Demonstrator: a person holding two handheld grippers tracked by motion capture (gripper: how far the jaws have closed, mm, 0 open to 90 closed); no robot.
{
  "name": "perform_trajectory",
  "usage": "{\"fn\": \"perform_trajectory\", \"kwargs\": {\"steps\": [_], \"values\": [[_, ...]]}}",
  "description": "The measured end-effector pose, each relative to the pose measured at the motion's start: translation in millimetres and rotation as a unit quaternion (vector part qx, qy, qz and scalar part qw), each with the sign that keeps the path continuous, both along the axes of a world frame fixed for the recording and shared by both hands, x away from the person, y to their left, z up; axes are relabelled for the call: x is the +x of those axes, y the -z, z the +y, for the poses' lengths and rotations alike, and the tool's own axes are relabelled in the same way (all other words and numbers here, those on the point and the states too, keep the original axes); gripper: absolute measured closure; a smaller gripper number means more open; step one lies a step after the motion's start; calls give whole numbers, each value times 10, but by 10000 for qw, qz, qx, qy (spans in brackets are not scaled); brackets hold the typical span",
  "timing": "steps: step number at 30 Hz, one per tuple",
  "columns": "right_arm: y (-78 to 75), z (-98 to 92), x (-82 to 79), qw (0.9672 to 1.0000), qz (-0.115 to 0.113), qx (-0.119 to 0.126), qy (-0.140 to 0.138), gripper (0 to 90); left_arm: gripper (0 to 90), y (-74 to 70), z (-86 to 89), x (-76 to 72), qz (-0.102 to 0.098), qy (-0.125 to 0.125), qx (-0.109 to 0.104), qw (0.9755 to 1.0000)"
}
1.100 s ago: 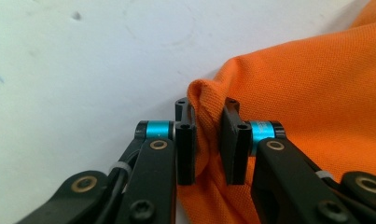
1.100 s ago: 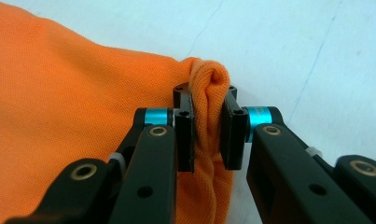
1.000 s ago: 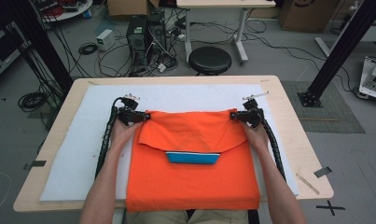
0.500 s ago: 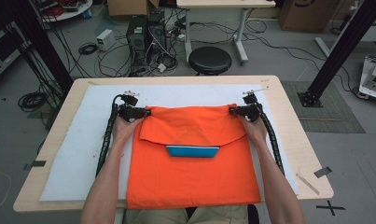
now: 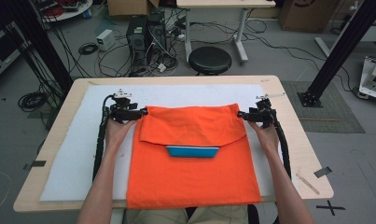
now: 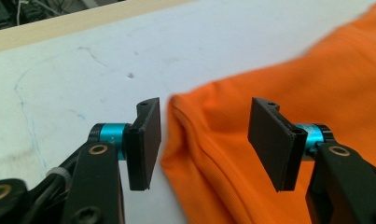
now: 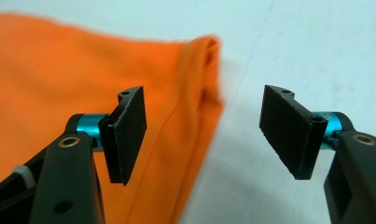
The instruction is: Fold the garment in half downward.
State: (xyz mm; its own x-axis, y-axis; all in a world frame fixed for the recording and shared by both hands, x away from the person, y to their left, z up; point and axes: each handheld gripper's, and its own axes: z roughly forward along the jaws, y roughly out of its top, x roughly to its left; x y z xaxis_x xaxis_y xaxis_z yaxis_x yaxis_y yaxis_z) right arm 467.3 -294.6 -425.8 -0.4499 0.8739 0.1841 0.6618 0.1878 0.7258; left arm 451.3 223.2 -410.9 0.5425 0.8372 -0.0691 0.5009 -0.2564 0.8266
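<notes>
**Orange cloth lying folded between two spread grippers**

Orange knit fabric garment point(image 5: 193, 163) is lying on the white padded mat point(image 5: 69, 163), its far portion folded toward the person, a blue rectangular panel point(image 5: 192, 151) peeking out beneath the flap. Left gripper point(image 6: 204, 135) is straddling the fold's left corner with jaws spread, gripping nothing. Right gripper point(image 7: 204, 135) is likewise sitting spread at the right corner, equally near.

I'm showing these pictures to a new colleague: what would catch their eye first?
A bright orange cloth covers the middle of the white-matted table, its far edge folded toward the person over a blue object. The left gripper and right gripper, both open, sit at the fold's two far corners.
</notes>
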Motion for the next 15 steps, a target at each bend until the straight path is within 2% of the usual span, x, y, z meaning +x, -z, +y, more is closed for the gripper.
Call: {"fn": "perform_trajectory", "kwargs": {"steps": [3, 6, 8, 12, 15], "values": [[-11, 34, -184, 9995, 149, -157, -247, 326, 455, 16, -28, -222, 46, 189, 226, 9996], [14, 78, -392, 9987, 32, -396, -330, 339, 466, 91, -34, -445, 60, 360, 204, 9991], [24, 76, -524, 9989, -98, -297, -340, 347, 470, 160, -18, -556, 163, 395, 162, 9990], [29, 56, -729, 9991, -161, -89, -384, 344, 469, 247, -13, -681, 465, 473, 143, 9977], [65, 54, -835, 9992, -115, -93, -362, 339, 468, 275, -54, -728, 493, 457, 216, 9975]]}}
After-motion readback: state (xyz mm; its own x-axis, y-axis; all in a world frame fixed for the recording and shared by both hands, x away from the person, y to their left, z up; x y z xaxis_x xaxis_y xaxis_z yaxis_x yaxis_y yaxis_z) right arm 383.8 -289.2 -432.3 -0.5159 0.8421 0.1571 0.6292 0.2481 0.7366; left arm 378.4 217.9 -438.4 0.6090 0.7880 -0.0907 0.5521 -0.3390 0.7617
